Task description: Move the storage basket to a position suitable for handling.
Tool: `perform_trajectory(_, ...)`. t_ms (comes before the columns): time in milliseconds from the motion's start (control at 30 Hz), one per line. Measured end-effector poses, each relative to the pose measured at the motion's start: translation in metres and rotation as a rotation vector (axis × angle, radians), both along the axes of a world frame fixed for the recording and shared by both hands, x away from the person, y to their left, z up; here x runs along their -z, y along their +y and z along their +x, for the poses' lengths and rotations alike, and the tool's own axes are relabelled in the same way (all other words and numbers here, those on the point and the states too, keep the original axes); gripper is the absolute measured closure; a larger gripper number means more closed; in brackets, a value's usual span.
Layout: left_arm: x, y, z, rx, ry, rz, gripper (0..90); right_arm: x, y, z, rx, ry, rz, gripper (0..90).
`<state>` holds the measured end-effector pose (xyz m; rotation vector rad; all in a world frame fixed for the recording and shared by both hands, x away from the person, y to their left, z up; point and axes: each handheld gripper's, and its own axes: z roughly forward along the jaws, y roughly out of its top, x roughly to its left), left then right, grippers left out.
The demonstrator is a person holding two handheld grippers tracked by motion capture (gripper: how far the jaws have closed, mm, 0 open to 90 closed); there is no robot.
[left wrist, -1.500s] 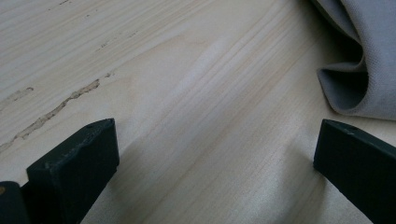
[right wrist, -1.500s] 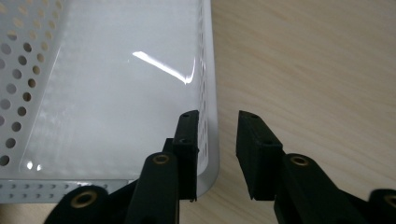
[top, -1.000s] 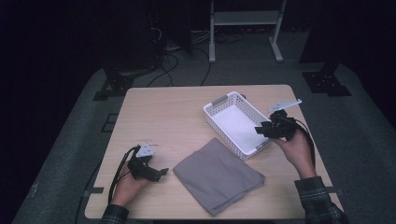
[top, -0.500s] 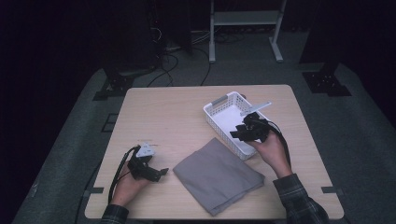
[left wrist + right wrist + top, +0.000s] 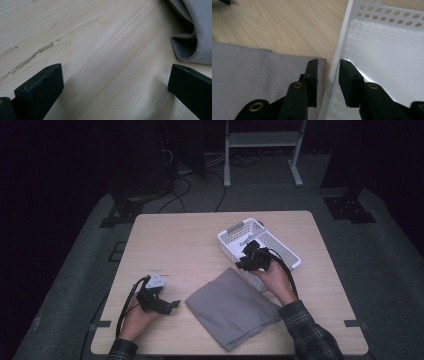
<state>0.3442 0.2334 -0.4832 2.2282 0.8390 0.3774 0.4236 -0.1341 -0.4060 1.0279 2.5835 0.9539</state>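
A white perforated plastic basket (image 5: 235, 227) stands on the right half of the wooden table (image 5: 175, 240). A folded grey cloth (image 5: 232, 307) lies in front of it. My right gripper (image 5: 245, 262) is at the basket's near left wall, by the cloth's far corner. In the right gripper view the jaws (image 5: 328, 67) straddle that wall of the basket (image 5: 387, 50), one over the cloth (image 5: 249, 72), one inside. They have just been closing, with a gap still beside the wall. My left gripper (image 5: 172, 305) rests open on the table, jaws (image 5: 115, 80) wide over bare wood, left of the cloth's edge (image 5: 197, 30).
Bare wood stretches across the table's far left and middle. Beyond the table the floor is dark, with cables and a white stand's legs (image 5: 260, 165). Tape marks sit at the table's near corners.
My right hand has moved left across the basket, from its right rim to its near left wall beside the cloth, and its jaws have narrowed. The left hand has stayed put.
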Motion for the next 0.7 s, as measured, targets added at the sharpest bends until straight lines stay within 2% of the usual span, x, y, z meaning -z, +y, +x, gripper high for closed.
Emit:
perform_trajectory(100, 0.000, 0.000, 0.000, 0.000, 0.000, 0.000, 0.0, 0.002, -0.002, 0.001, 0.003, 0.009, -0.012, 74.9)
perform_trajectory(367, 0.000, 0.000, 0.000, 0.002, -0.002, 0.002, 0.0, 0.001, -0.013, -0.003, 0.009, 0.023, -0.005, 78.5)
perform_trajectory(700, 0.000, 0.000, 0.000, -0.002, 0.000, -0.005, 0.0, 0.000, -0.030, -0.014, 0.037, -0.003, -0.038, 83.7)
